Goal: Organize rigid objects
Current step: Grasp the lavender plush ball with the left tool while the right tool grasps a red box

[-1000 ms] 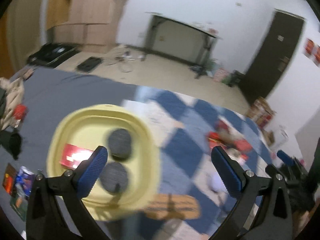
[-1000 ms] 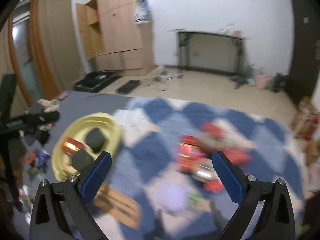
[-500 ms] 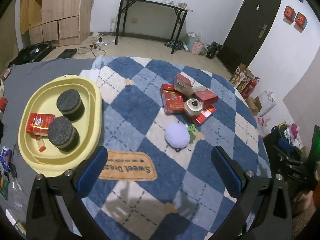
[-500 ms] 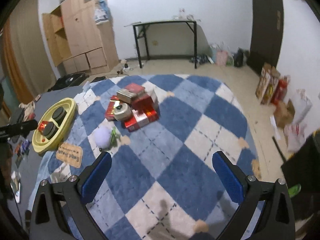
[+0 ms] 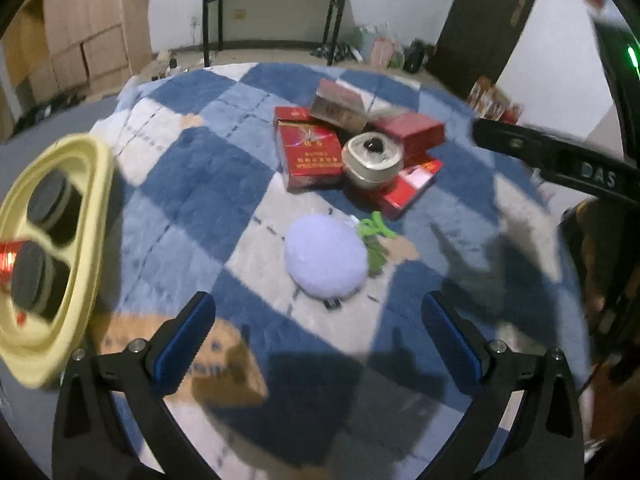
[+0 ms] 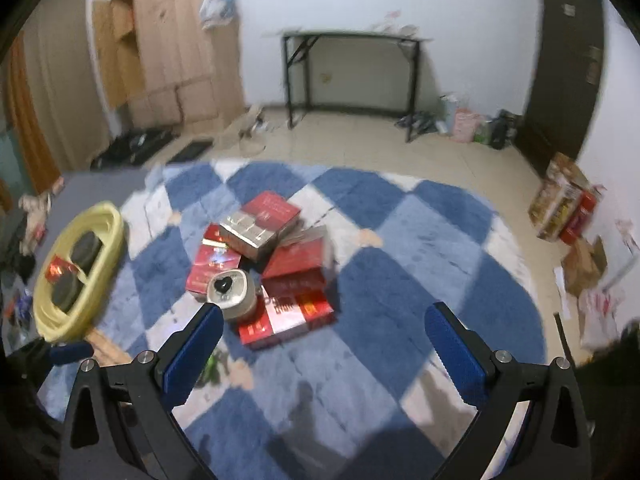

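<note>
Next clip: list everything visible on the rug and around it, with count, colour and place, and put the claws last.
rug: one, blue and white checks, on the floor
red boxes: about five, red, one silver-sided, piled mid-rug
round tin: one, silver with a dark knob, on the pile
plush ball: one, lilac, near side of the pile
green toy: one, beside the ball
tray: one, pale yellow, left rug edge
dark round pucks: two, in the tray
folding table: one, black, by the back wall
left claw: open, empty
right claw: open, empty
</note>
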Demonstrator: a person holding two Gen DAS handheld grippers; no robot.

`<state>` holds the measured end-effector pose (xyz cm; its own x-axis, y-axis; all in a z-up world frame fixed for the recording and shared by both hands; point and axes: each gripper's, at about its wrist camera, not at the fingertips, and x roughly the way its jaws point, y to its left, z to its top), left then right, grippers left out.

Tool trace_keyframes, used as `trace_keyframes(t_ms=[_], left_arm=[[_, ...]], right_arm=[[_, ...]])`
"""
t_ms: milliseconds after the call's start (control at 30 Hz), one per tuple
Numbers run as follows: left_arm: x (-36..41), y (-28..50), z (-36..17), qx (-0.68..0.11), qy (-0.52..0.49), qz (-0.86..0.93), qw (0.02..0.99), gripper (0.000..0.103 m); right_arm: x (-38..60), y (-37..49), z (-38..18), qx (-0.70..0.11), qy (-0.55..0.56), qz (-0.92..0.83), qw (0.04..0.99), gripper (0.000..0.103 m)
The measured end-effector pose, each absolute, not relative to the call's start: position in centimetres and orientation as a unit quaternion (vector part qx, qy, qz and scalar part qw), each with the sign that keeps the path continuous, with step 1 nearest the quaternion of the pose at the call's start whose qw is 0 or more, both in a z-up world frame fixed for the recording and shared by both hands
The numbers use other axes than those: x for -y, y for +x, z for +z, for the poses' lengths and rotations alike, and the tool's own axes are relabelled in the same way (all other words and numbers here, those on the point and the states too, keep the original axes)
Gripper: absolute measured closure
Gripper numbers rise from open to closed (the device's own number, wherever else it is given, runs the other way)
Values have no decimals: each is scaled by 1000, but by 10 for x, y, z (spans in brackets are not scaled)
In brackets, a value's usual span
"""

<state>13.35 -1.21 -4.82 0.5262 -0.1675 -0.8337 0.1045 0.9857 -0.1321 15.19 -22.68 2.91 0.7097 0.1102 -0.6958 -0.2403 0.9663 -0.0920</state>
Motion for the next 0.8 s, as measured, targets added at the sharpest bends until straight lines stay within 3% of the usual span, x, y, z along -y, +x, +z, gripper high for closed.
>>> trace_keyframes(t_ms=[167,333,400,433,500,533,567,800], left_arm=[[20,160,-75,-502,-48,-92,859,9],[29,174,-95,-509,-48,-91,855,10],[25,175,-100,-509,-62,-86,854,16],[22,173,-99,-500,-67,-81,859,19],[22,169,-98,-495,-53,-76,864,41],[23,165,-95,-490,-48,-82,866,45],[23,163,-93,-488,-44,-84,868,45],[-2,153,-76,-481,-43,-73,873,46]], right_arm=[[206,193,-11,-377,-154,93,909,2],[200,220,-31,-359,-172,94,912,3],[200,231,-37,-364,-169,98,911,3],[200,236,-39,-362,-170,99,911,7],[201,242,-44,-364,-173,106,909,27],[201,243,-46,-367,-176,109,907,40],[202,244,-49,-372,-179,114,904,46],[233,197,-40,-336,-153,128,920,46]])
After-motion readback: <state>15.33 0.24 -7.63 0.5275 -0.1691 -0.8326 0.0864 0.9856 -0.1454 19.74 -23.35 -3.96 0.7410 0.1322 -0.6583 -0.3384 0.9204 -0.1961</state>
